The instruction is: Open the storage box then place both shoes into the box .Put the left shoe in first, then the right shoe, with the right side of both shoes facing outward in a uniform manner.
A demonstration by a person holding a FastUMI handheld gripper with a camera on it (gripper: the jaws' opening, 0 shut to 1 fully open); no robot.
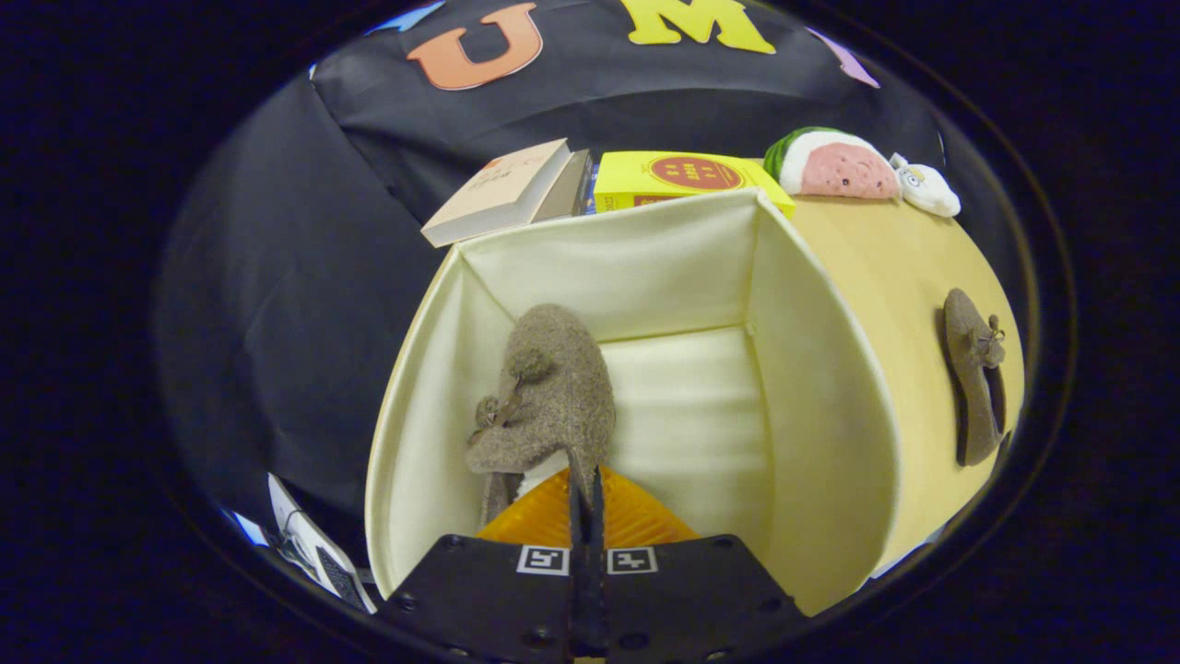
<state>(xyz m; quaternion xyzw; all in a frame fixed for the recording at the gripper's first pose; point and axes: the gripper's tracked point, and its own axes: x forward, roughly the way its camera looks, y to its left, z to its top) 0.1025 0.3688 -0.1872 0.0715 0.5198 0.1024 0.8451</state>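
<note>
The cream storage box (811,387) stands open right below me, and I look down into it. A grey-brown felt shoe (553,397) with a small bow hangs inside the box, toe pointing away from me, close to the box's left wall. My gripper (586,498) is shut on the shoe's heel edge, its orange fingers (636,516) pressed together around the thin collar. The second matching shoe (975,383) lies on the yellow table (894,267) to the right of the box, outside it.
Beyond the box sit a tilted beige book (502,189), a yellow box (687,180), a watermelon-slice plush (834,166) and a small white plush (926,189). Black cloth drops away left of the box.
</note>
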